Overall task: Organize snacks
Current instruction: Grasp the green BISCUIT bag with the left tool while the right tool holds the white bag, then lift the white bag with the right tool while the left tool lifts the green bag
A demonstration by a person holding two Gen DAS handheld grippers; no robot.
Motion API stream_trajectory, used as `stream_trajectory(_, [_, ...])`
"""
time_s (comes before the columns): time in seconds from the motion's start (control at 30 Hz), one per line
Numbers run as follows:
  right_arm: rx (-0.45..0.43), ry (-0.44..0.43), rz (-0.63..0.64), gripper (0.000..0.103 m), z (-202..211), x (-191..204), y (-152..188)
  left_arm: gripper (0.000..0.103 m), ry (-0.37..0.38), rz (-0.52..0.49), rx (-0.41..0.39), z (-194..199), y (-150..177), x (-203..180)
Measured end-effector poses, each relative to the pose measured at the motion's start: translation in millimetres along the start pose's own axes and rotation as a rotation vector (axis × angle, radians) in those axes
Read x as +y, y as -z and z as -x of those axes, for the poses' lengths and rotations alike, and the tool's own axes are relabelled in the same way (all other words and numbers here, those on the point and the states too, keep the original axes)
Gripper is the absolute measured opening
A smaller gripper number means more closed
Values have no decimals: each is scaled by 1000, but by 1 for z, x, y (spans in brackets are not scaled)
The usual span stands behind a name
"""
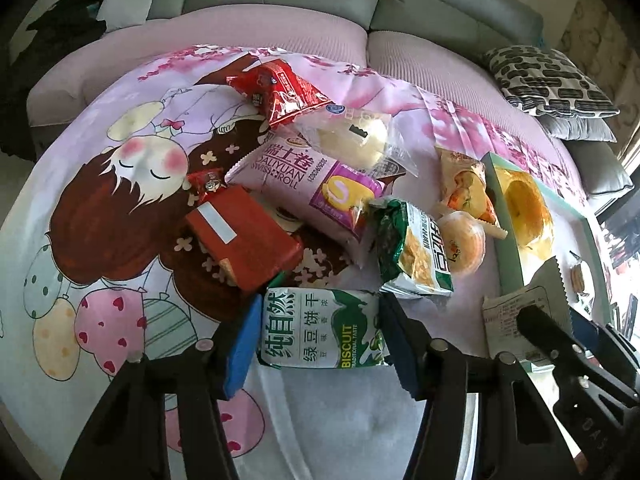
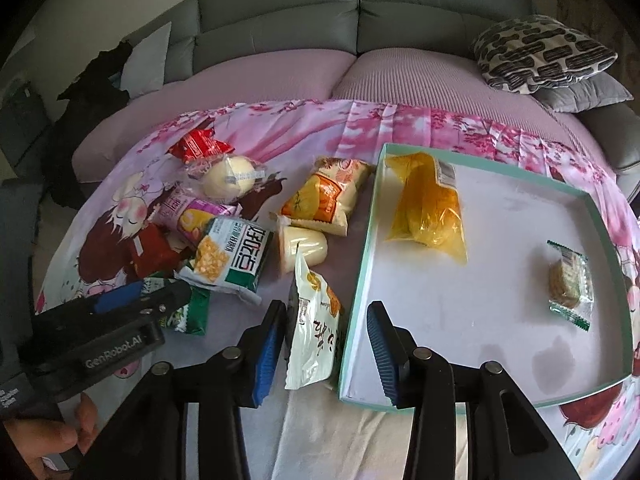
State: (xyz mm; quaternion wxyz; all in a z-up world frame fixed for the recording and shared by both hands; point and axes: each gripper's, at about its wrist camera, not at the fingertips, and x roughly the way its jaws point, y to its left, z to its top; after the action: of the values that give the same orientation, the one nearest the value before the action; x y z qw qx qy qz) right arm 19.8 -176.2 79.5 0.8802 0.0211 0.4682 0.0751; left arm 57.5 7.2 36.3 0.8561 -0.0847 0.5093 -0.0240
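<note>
My left gripper (image 1: 320, 344) has its blue pads against both ends of a green-and-white biscuit pack (image 1: 320, 328), shut on it. In the right wrist view that pack (image 2: 188, 312) pokes out under the left gripper (image 2: 140, 300). My right gripper (image 2: 326, 354) is open. A white snack packet (image 2: 316, 332) stands between its fingers, leaning by the left pad, and the right pad is apart from it, past the tray's wall. The teal-rimmed tray (image 2: 364, 260) holds a yellow bag (image 2: 432, 208) and a small green-wrapped biscuit (image 2: 568, 280).
Loose snacks lie on the cartoon cloth (image 1: 120, 200): a pink Swiss roll pack (image 1: 304, 184), a red box (image 1: 244, 236), a red packet (image 1: 280, 92), a wrapped bun (image 1: 356, 136), a green corn-snack pack (image 1: 416, 252), an orange packet (image 1: 464, 184). Patterned pillows (image 2: 540, 56) sit on the sofa behind.
</note>
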Motion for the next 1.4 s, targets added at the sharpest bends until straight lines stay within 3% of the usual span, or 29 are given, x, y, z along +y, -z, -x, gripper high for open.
stream_trajectory(0.43, [65,-49,86,43,-20,24,7,62,-6,-4,25,-6,1,-1])
stream_trajectory(0.77, [72,38,198,49,-32,44,13,68,-13,-4,53,-10,2,1])
stream_trajectory(0.9, [82,88,263,58,-38,52,17,72,-18,1,62,-13,2,2])
stream_trajectory(1.07, [73,112,279,57,-39,52,18,73,-13,6,62,-13,2,3])
stream_trajectory(1.17, [57,91,241,51,-34,45,15,72,-22,-6,59,-12,3,3])
stream_trajectory(1.23, [33,66,193,35,-29,38,10,67,-18,-15,56,-11,3,2])
stream_trajectory(1.4, [-33,-5,100,19,-11,23,2,63,-3,-18,48,-7,3,0])
